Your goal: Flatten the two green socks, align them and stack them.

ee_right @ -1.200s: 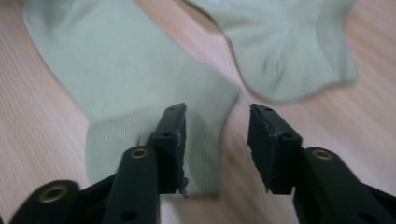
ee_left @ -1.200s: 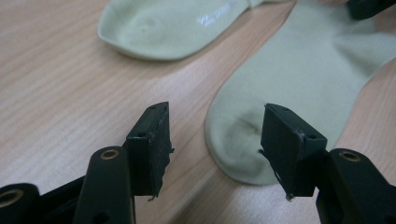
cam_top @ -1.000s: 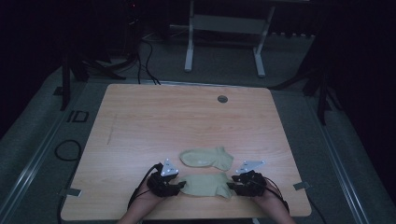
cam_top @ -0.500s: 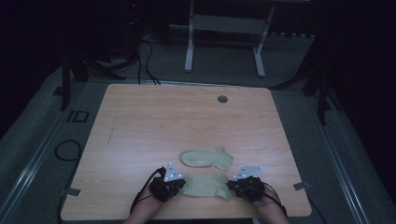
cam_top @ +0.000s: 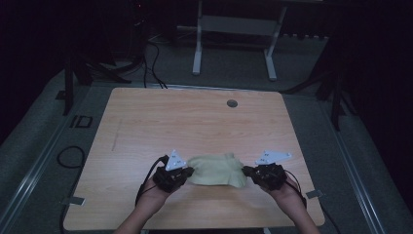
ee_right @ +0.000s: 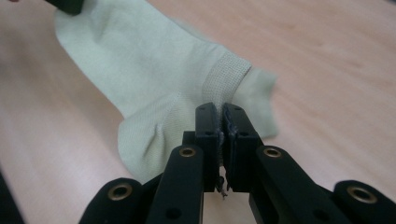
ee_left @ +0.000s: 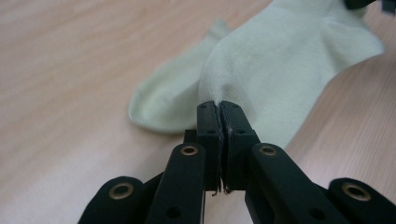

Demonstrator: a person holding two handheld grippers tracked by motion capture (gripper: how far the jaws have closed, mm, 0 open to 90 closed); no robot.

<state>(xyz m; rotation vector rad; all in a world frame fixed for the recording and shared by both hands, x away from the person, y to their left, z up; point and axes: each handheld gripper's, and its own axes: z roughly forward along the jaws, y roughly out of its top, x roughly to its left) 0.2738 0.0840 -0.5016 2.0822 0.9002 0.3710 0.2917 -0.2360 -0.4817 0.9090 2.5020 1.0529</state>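
Fingers [ee_left: 219, 122] of the left gripper [cam_top: 171, 176] were closed tight on one end of a pale green sock [cam_top: 216, 170], with the cloth pinched between the pads. Fingers [ee_right: 220, 122] of the right gripper [cam_top: 265, 175] were closed in the same way on the ribbed cuff at the other end. Both pairs of fingers had just been closing, and the sock was between them. The sock was stretched between the two grippers near the front edge of the counter [cam_top: 146, 122], a little right of the middle of this edge. It was raised above the wood at the pinched ends. A second sock [ee_left: 163, 102] of the same colour lay flat on the counter just under and behind the first one, and the held sock covered most of it. A small round grey disc [cam_top: 232, 103] was near the far edge of the counter, well apart from the socks. Beyond the far edge a white metal frame [cam_top: 234, 44] stood on the grey floor. Black cables [cam_top: 151, 58] lay on the floor close to the far left corner.
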